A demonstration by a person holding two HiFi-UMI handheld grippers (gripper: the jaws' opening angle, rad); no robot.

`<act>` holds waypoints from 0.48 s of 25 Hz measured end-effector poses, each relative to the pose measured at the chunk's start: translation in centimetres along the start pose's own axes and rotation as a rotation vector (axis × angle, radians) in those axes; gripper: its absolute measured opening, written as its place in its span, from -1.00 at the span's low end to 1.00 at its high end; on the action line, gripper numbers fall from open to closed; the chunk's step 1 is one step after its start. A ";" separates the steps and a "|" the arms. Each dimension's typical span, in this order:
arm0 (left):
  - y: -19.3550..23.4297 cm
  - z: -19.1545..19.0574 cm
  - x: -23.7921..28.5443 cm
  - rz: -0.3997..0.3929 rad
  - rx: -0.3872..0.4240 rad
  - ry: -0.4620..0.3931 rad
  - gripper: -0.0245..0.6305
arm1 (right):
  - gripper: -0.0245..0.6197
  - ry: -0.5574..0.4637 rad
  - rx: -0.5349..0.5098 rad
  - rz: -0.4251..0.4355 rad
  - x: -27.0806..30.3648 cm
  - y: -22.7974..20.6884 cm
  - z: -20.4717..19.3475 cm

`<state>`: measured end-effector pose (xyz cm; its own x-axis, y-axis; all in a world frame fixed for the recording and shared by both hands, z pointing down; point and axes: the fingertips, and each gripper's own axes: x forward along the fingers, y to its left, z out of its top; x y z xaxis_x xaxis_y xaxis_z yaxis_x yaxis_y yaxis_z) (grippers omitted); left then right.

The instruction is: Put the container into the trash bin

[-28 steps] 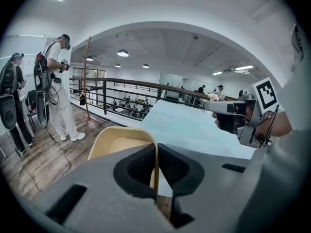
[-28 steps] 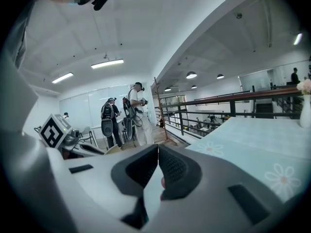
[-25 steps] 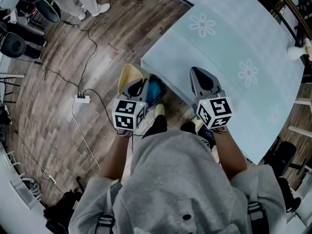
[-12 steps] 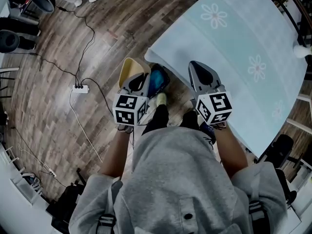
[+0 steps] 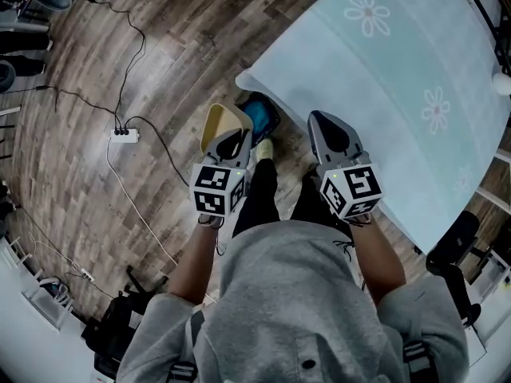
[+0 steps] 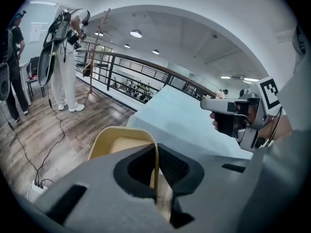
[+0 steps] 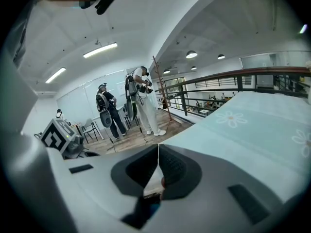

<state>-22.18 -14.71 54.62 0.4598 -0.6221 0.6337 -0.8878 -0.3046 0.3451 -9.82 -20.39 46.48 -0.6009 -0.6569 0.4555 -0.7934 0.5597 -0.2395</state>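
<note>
Both grippers have sunk lower than a second ago. Left gripper (image 5: pixel 231 140) pinches the tan container (image 5: pixel 221 121) by its rim; the tub juts ahead of the fingertips. Blue-lined trash bin (image 5: pixel 263 114) now sits just beyond them. Right gripper (image 5: pixel 329 128) closed, empty. Drop looks near.

The head view looks steeply down past the person's grey shoulders (image 5: pixel 295 302) onto the left gripper (image 5: pixel 232 140), the right gripper (image 5: pixel 328 123), the wooden floor (image 5: pixel 200 54) and the cloth-covered bench (image 5: pixel 399 78). The left gripper view sits close behind its own fingers (image 6: pixel 87 183) and faces out across the room, with the bench (image 6: pixel 175 115) and the right gripper (image 6: pixel 209 104) at its right. The right gripper view, equally close, shares that bench (image 7: pixel 252 125) and shows the left gripper's marker cube (image 7: pixel 57 136) at its left.
</note>
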 end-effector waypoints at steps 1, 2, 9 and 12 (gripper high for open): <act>0.1 -0.3 0.3 -0.003 -0.008 0.005 -0.83 | -0.84 0.010 0.005 0.002 0.2 0.1 -0.4; 0.2 -0.7 0.6 -0.006 -0.016 0.008 -0.83 | -0.84 0.020 0.007 0.006 0.3 0.2 -0.8; 1.4 -4.5 2.8 -0.021 -0.057 0.038 -0.83 | -0.84 0.059 -0.004 0.028 1.7 1.3 -4.2; 1.6 -6.6 3.9 -0.034 -0.075 0.062 -0.83 | -0.84 0.076 -0.010 0.040 2.0 1.7 -5.4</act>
<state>-21.68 -12.82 62.23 0.4925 -0.5658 0.6613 -0.8684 -0.2687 0.4169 -11.88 -18.02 51.65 -0.6230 -0.5939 0.5092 -0.7674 0.5902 -0.2506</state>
